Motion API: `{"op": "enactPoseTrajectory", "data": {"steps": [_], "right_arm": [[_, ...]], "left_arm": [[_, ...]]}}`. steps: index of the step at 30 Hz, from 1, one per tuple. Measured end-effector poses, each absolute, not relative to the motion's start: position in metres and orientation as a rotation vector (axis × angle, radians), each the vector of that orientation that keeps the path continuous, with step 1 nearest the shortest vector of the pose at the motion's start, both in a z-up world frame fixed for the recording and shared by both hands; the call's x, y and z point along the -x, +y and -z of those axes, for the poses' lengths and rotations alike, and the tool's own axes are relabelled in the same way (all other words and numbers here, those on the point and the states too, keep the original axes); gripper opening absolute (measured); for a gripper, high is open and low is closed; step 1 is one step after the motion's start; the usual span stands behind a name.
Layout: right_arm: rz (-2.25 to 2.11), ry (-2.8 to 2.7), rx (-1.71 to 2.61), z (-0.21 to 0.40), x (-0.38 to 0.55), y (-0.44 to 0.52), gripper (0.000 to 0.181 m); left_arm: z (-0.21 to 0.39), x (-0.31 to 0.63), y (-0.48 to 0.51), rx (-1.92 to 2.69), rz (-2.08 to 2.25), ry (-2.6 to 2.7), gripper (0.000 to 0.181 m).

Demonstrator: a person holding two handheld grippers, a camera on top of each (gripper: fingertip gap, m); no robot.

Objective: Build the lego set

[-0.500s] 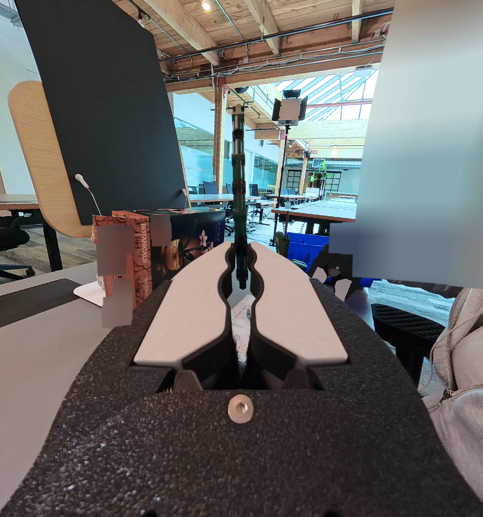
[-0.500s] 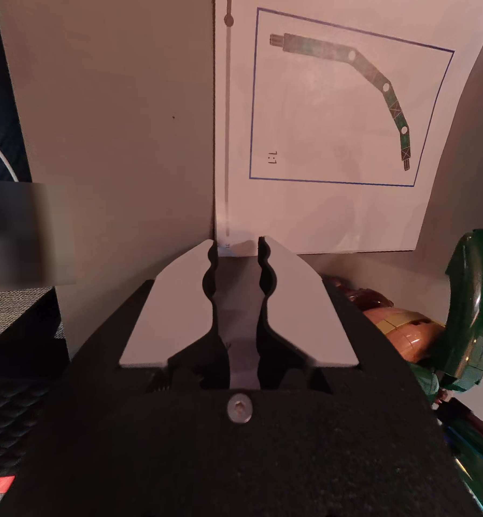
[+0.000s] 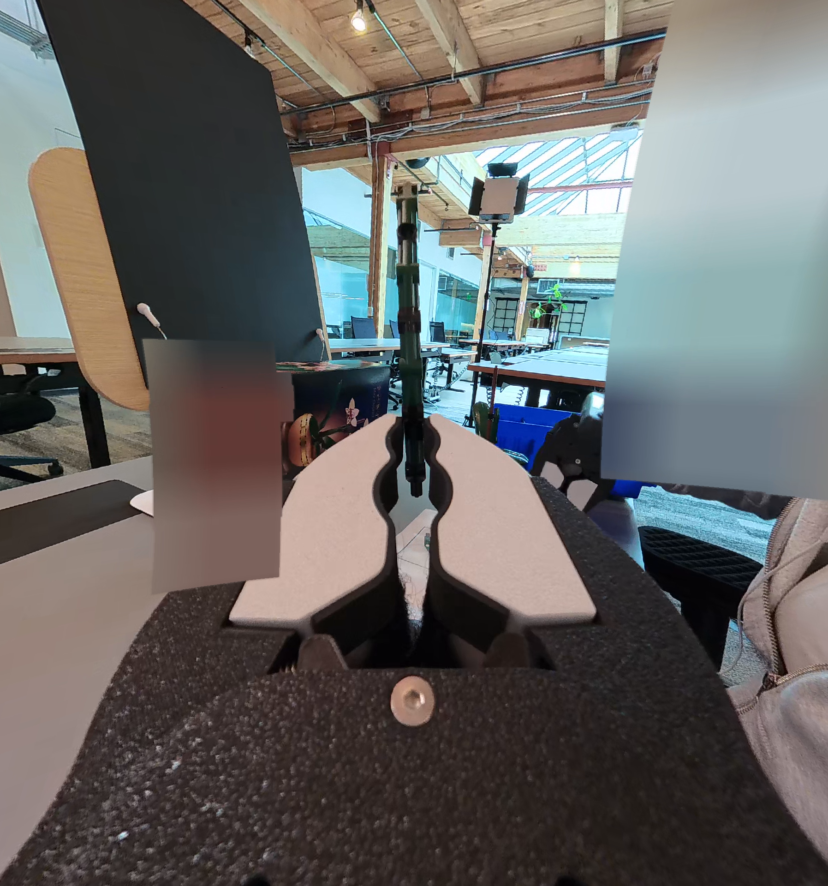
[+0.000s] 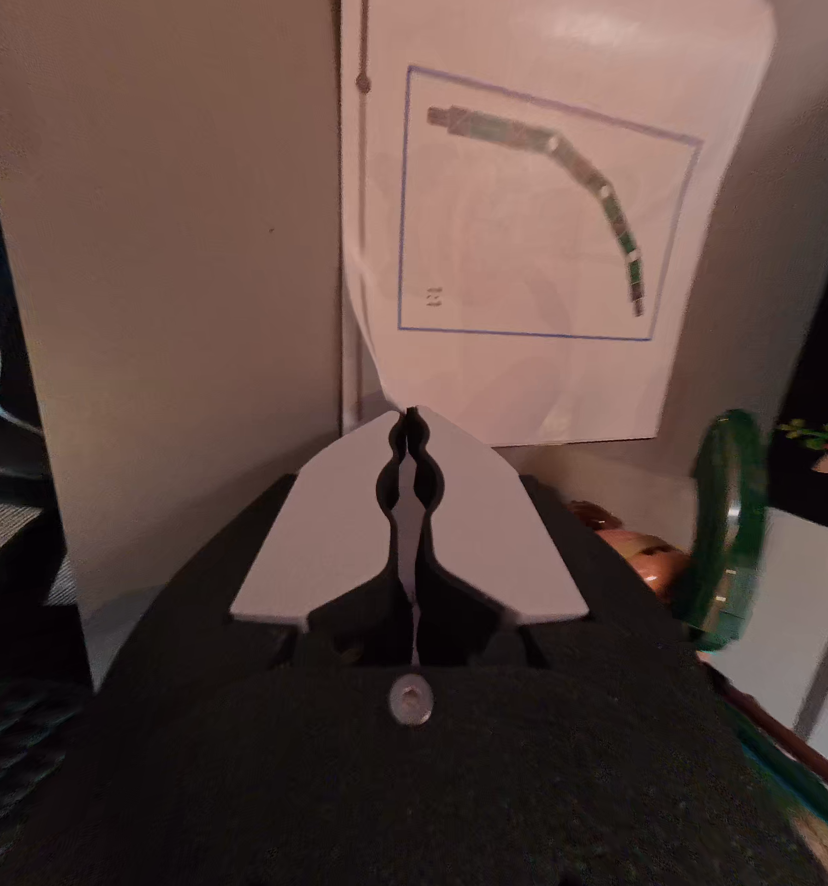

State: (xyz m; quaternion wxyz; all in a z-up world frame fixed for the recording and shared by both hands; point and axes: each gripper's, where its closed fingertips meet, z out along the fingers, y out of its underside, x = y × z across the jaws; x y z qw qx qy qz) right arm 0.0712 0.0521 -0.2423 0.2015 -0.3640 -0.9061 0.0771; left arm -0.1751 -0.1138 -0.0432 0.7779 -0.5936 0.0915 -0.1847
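The left gripper (image 3: 413,422) is clamped on the base of a thin green lego stem (image 3: 409,335), held upright above the bench (image 3: 43,599), light but jointed and apt to snap, while the right gripper (image 4: 409,413), pinched together and empty, faces the instruction page (image 4: 546,215).

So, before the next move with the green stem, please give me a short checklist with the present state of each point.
1. Left gripper shut on the green stem: ok.
2. Stem upright, not tilted: ok.
3. Right gripper is shut and holds nothing: ok.
4. Instruction page with the stem drawing in sight: ok, a little blurred.
5. Stem's shape matches the drawing: cannot tell.
6. Green leaf piece beside the right gripper is clear of it: cannot tell, blurred.
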Motion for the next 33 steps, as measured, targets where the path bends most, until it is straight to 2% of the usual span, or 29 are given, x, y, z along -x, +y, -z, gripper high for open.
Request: {"op": "enactPoseTrajectory", "data": {"steps": [4, 12, 18, 19, 20, 21, 23, 24, 27, 30, 33], "right_arm": [[-0.264, -2.318, 0.879, 0.205, -0.034, 0.039, 0.0], [-0.659, -1.88, 0.599, 0.134, 0.088, -0.035, 0.0], [-0.95, -1.905, 0.506, 0.146, 0.166, -0.121, 0.0], [-1.044, -1.904, 0.508, 0.148, 0.17, -0.133, 0.004], [-1.129, -1.884, 0.52, 0.147, 0.171, -0.141, 0.015], [-1.194, -1.853, 0.528, 0.142, 0.168, -0.143, 0.032], [-1.292, -1.738, 0.554, 0.12, 0.155, -0.131, 0.047], [-1.335, -1.676, 0.581, 0.108, 0.146, -0.119, 0.042], [-1.316, -1.669, 0.753, 0.113, 0.121, -0.073, 0.006], [-1.092, -1.998, 0.981, 0.177, 0.1, -0.049, 0.004], [-0.982, -2.284, 1.014, 0.226, 0.083, -0.06, 0.003]], "left_arm": [[0.043, 0.178, -0.115, 1.286, 0.389, 0.187, 0.007], [0.043, 0.185, -0.121, 1.296, 0.361, 0.163, 0.006], [0.04, 0.197, -0.134, 1.275, 0.324, 0.136, 0.007], [0.04, 0.201, -0.137, 1.269, 0.32, 0.125, 0.006], [0.04, 0.205, -0.14, 1.264, 0.315, 0.114, 0.006], [0.04, 0.209, -0.143, 1.258, 0.309, 0.099, 0.006], [0.04, 0.218, -0.147, 1.243, 0.301, 0.067, 0.006], [0.04, 0.221, -0.149, 1.236, 0.302, 0.055, 0.006], [0.041, 0.225, -0.148, 1.234, 0.305, 0.037, 0.006], [0.045, 0.222, -0.141, 1.256, 0.307, 0.043, 0.006], [0.048, 0.217, -0.133, 1.282, 0.313, 0.055, 0.006]]}}
